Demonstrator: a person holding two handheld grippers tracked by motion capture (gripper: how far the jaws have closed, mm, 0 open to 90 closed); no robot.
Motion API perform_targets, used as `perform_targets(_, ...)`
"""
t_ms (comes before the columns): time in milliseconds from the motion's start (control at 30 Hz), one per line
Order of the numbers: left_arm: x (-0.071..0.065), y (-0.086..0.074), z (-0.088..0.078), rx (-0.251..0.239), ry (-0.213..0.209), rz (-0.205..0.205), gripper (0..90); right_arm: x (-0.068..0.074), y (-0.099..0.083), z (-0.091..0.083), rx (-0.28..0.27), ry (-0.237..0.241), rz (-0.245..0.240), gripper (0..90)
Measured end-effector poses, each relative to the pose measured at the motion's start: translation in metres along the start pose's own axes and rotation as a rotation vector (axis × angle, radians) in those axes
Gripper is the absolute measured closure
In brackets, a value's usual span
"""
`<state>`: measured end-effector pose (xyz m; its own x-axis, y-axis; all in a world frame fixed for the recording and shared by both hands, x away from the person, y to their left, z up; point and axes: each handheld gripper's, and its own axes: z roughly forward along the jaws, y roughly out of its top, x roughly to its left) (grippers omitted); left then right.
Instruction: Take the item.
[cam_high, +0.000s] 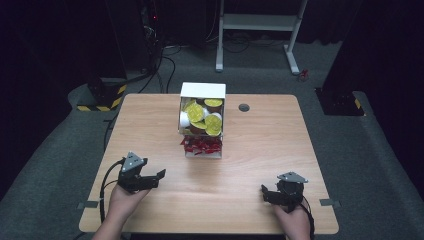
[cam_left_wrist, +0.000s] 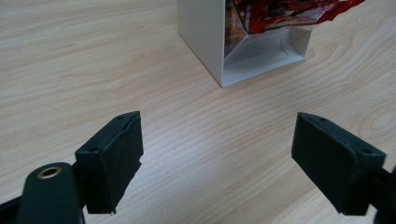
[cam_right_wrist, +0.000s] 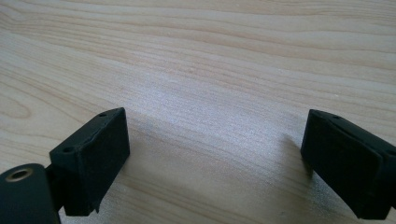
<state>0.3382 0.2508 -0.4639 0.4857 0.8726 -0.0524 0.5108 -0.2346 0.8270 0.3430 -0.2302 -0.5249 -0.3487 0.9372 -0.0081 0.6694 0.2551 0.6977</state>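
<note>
The left claw (cam_high: 161, 174) sat at about eight o'clock on the wooden surface (cam_high: 260, 150), jaws spread wide and holding nothing, aimed toward the white box (cam_high: 202, 90), which stood upright beyond centre at twelve o'clock with red packets (cam_high: 201, 145) below and yellow-lidded cups (cam_high: 201, 116) above. That claw looked the nearer. The right claw (cam_high: 263, 192), at four o'clock, was likewise wide and empty, over bare wood

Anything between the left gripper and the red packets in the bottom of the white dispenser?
Nothing visible. Bare table lies between the open left gripper and the white dispenser; the red packets show at its open lower front.
</note>
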Motion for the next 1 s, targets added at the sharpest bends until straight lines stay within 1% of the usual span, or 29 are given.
perform_targets(167, -0.003, 0.006, 0.002, -0.01, -0.008, -0.005, 17.3, 0.0, 0.0, 0.0, 0.001, 0.001, 0.002, 7.9)
perform_targets(233, -0.004, 0.008, 0.002, -0.013, -0.012, 0.003, 17.4, 0.0, 0.0, 0.0, 0.0, 0.0, -0.003, 7.9)
perform_targets(367, -0.007, 0.013, 0.004, -0.028, -0.032, -0.002, 18.4, 0.0, 0.0, 0.0, 0.0, 0.0, -0.003, 7.9)
perform_targets(600, -0.013, 0.026, 0.013, -0.036, -0.05, 0.018, 19.5, 0.0, -0.001, -0.001, -0.001, 0.003, -0.008, 7.9)
perform_targets(733, -0.016, 0.03, 0.018, -0.041, -0.066, 0.013, 20.5, 0.0, -0.001, -0.001, -0.003, 0.004, -0.015, 7.9)
perform_targets(833, -0.018, 0.032, 0.02, -0.043, -0.07, 0.013, 20.1, 0.0, -0.001, -0.001, -0.003, 0.004, -0.015, 7.9)
perform_targets(867, -0.019, 0.035, 0.021, -0.049, -0.056, 0.016, 19.3, 0.0, -0.001, -0.001, -0.002, 0.004, -0.01, 7.9)
perform_targets(900, -0.019, 0.035, 0.021, -0.049, -0.056, 0.016, 19.2, 0.0, -0.001, -0.001, -0.002, 0.004, -0.01, 7.9)
perform_targets(1000, -0.021, 0.038, 0.024, -0.053, -0.067, 0.013, 19.2, 0.0, -0.001, -0.001, -0.003, 0.004, -0.016, 7.9)
